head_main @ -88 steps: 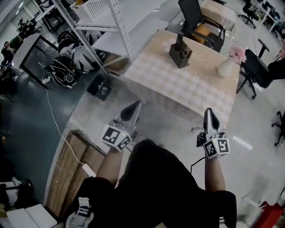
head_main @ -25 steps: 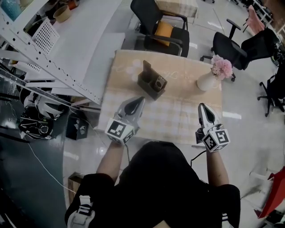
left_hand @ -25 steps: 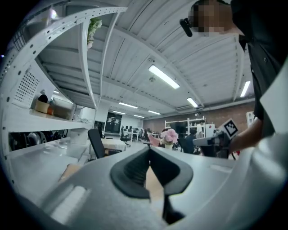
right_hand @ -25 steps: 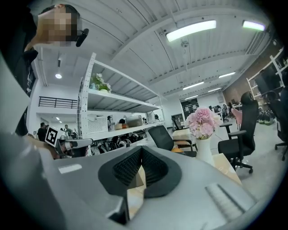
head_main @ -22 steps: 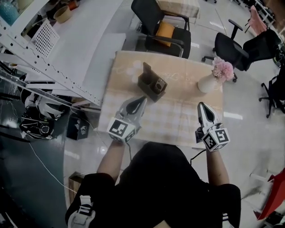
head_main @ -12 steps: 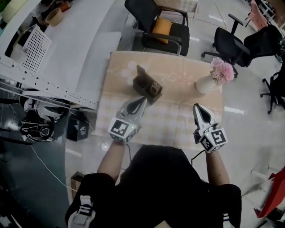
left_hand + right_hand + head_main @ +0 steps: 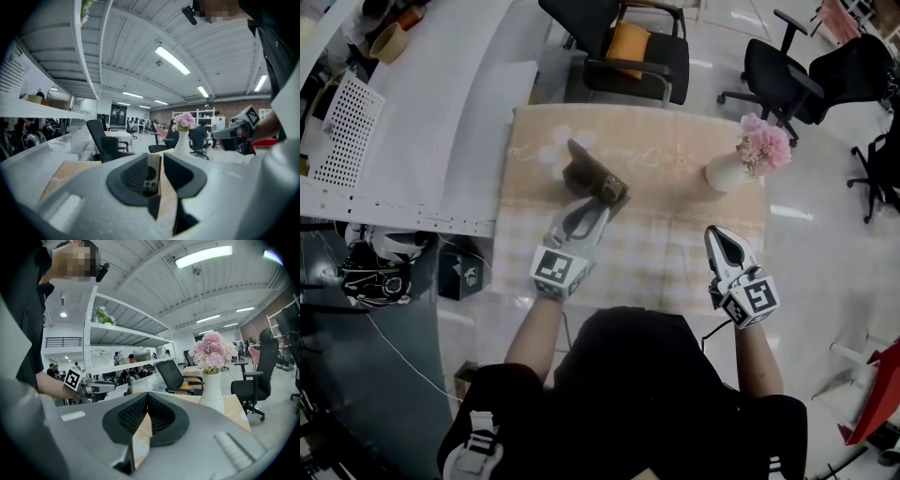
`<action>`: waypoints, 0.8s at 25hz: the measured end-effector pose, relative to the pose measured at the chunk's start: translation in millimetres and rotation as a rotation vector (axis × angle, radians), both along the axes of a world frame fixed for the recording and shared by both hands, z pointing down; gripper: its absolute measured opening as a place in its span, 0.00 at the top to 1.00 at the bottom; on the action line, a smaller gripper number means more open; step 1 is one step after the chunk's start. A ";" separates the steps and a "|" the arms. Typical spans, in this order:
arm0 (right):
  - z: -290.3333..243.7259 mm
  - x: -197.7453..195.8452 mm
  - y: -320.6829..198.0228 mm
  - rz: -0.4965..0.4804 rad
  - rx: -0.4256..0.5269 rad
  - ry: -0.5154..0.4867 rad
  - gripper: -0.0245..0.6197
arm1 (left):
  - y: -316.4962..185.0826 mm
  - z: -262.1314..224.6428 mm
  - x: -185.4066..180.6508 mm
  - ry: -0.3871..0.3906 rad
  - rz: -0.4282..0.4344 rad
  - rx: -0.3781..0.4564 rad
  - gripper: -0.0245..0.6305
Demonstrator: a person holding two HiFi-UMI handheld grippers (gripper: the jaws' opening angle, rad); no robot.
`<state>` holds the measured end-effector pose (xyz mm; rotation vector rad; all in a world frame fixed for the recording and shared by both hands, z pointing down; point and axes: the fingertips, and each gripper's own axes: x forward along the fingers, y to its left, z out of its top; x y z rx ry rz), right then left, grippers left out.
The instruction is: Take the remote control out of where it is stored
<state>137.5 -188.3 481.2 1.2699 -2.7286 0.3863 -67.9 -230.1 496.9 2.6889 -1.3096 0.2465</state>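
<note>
Reaching — left gripper (image 7: pixel 589 206) jaws just opening, slightly spread before the remote (image 7: pixel 149 174), nothing pinched; right gripper (image 7: pixel 719 236) jaws pressed together. Next — pinch it, lift from holder (image 7: pixel 581 170).

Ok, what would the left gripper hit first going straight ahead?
Probably the remote standing in its brown holder, dead ahead of the left gripper; its jaws have just been opening, and nothing looks to be between them yet.
</note>
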 end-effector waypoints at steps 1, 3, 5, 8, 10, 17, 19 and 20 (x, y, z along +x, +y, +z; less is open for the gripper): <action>3.1 3.0 0.6 0.001 -0.009 0.004 0.95 | -3.2 3.3 1.8 -0.002 -0.001 -0.008 0.79; 5.4 7.7 0.1 0.009 -0.016 0.004 0.95 | -9.3 12.5 4.1 -0.021 0.004 -0.018 0.75; 6.8 13.3 -1.6 0.025 -0.023 -0.001 0.95 | -14.4 21.0 7.0 -0.034 0.008 -0.036 0.71; 9.4 20.8 -4.4 0.034 -0.023 0.007 0.95 | -22.8 34.0 11.3 -0.053 0.016 -0.061 0.69; 9.3 22.0 -7.0 0.038 -0.020 0.017 0.95 | -29.6 40.0 14.1 -0.075 0.022 -0.069 0.67; 21.1 27.1 -19.7 0.030 -0.039 0.031 0.95 | -42.2 56.8 17.9 -0.108 0.018 -0.105 0.63; 24.5 26.6 -23.5 0.023 -0.047 0.035 0.95 | -44.2 60.4 19.0 -0.114 0.018 -0.107 0.63; 24.1 24.9 -26.0 0.020 -0.042 0.034 0.95 | -45.1 62.2 19.5 -0.117 0.018 -0.109 0.63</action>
